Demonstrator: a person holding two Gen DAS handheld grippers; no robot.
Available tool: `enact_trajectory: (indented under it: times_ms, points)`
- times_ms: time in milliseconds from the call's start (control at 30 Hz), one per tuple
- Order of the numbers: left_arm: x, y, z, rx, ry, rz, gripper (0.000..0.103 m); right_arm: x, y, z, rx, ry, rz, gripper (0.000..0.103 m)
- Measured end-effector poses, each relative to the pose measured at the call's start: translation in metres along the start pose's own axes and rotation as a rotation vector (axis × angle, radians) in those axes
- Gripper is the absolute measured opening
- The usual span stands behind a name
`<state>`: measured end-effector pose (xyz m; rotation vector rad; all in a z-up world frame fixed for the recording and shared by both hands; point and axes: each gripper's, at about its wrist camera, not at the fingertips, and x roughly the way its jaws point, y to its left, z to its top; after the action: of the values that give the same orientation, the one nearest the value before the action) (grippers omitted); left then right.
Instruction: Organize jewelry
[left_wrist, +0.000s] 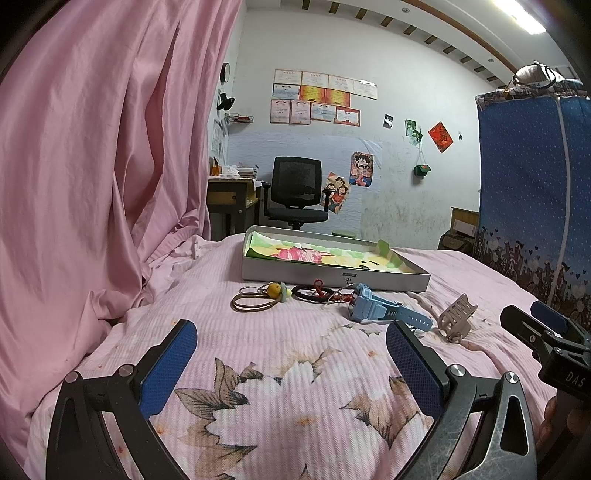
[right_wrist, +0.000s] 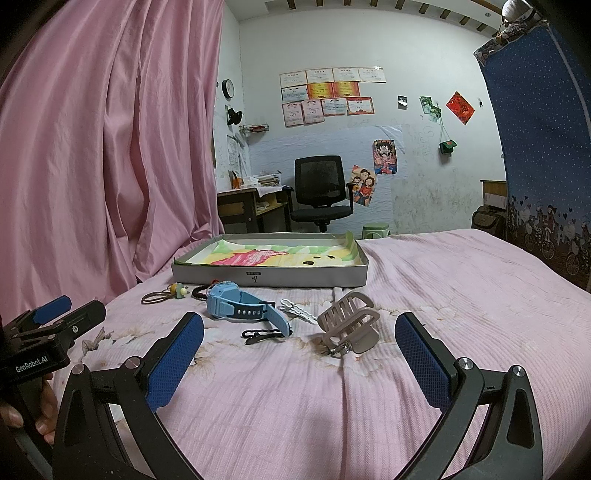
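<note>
Both your tongs, left tongs (left_wrist: 291, 363) and right tongs (right_wrist: 299, 356), gape wide, empty. Jewelry lies beside the tray (right_wrist: 269, 278), awaiting transfer; the hair claw (right_wrist: 349, 323) is nearest the right.

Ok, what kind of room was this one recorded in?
Most likely a bedroom that doubles as a study. The work surface is a bed with a pink floral bedspread, a pink curtain hangs beside it, and a desk with an office chair stands by the far wall.
</note>
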<state>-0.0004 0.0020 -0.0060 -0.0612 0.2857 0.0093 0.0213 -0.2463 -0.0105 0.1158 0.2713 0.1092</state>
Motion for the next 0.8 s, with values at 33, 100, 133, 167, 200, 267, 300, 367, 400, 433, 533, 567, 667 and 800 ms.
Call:
enact_trajectory:
  times_ms: [33,100,133,167,200,267,300,367,400,433,533,567,667,800]
  points:
    - [0.0,0.0,0.0,0.001,0.0,0.001,0.103,0.0,0.0,0.0,0.0,-0.001,-0.002,0.102]
    - [0.0,0.0,0.001,-0.001,0.001,-0.002,0.103,0.0,0.0,0.0,0.0,-0.002,-0.007,0.102]
    - [0.0,0.001,0.001,-0.004,0.002,-0.004,0.103,0.0,0.002,0.001,0.003,-0.003,-0.009,0.102]
    - [0.0,0.001,0.0,-0.008,0.002,-0.006,0.103,0.0,0.002,0.001,0.006,-0.003,-0.01,0.102]
    - [0.001,0.001,0.0,-0.011,0.003,-0.008,0.103,0.0,0.002,0.001,0.011,-0.003,-0.012,0.102]
    - [0.002,0.0,0.0,-0.018,0.004,-0.012,0.103,0.0,0.003,0.004,0.019,0.004,-0.019,0.102]
    - [0.004,-0.001,-0.002,-0.02,0.008,-0.014,0.103,0.001,0.001,0.006,0.032,0.013,-0.024,0.102]
    - [0.009,-0.005,0.002,-0.027,0.023,-0.02,0.103,0.004,-0.005,0.009,0.056,0.029,-0.02,0.102]
    - [0.011,-0.005,0.006,-0.032,0.031,-0.025,0.103,0.006,-0.008,0.012,0.062,0.04,-0.023,0.102]
    - [0.015,-0.006,0.008,-0.035,0.046,-0.038,0.103,0.009,-0.011,0.014,0.064,0.049,-0.022,0.102]
    - [0.029,-0.008,0.018,-0.059,0.101,-0.08,0.103,0.023,-0.02,0.023,0.023,0.088,-0.041,0.102]
    - [0.033,-0.008,0.022,-0.064,0.112,-0.09,0.103,0.028,-0.023,0.025,0.004,0.1,-0.053,0.102]
    - [0.049,-0.011,0.028,-0.064,0.147,-0.104,0.103,0.042,-0.03,0.033,-0.024,0.129,-0.066,0.102]
    - [0.076,-0.019,0.034,-0.051,0.219,-0.129,0.103,0.068,-0.035,0.042,-0.06,0.189,-0.051,0.102]
